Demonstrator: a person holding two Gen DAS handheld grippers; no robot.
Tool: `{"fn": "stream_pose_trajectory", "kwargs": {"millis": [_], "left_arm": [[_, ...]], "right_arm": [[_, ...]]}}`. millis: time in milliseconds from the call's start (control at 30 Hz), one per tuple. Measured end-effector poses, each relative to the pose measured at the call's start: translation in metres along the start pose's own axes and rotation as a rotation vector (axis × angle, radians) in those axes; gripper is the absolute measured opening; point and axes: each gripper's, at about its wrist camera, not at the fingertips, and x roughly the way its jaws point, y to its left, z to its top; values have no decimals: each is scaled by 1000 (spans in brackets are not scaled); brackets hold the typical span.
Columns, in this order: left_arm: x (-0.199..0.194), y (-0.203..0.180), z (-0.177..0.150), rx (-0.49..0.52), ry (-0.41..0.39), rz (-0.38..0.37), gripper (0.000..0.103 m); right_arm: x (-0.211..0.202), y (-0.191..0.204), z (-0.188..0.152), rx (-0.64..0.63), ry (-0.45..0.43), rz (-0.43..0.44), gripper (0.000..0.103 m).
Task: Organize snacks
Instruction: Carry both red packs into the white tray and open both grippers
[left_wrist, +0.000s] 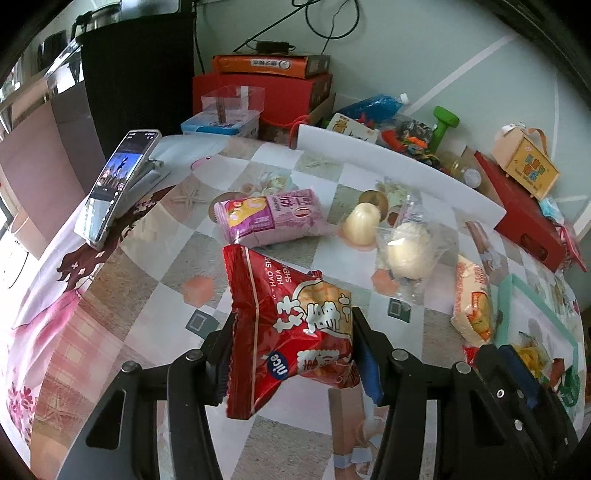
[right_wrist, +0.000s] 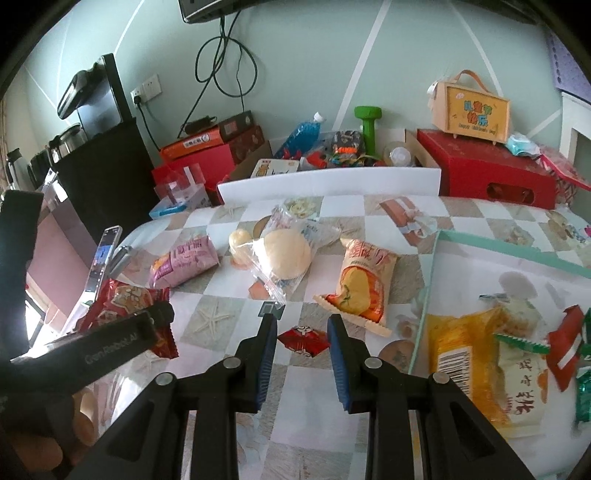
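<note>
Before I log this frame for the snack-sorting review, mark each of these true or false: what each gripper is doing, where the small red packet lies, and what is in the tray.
1. The left gripper is clamped on the red snack bag. True.
2. The right gripper is holding the small red packet. False: its jaws are open and the packet lies on the table between them.
3. The green-rimmed tray already holds several snacks. True.
4. The purple snack pack is inside the tray. False: it lies on the tablecloth, near the phone.
5. The bagged round bun lies on the table outside the tray. True.
</note>
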Motion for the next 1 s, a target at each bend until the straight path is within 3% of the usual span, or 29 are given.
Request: {"fn": "stream_pose_trajectory", "kwargs": {"millis": [367,633,1000], "left_arm": [[-12,-27,-3,52,-20,-31,56],[-26,-55,-8,107,-45,-95,56],[-49,-115,-21,236,-64,-246,56]], "right_arm": [[-26,-23,8,40,-60,-21,30],[-50,-45,14,83,-118,-55,30],[-99,-104,20,176,-227,-221,30]]}}
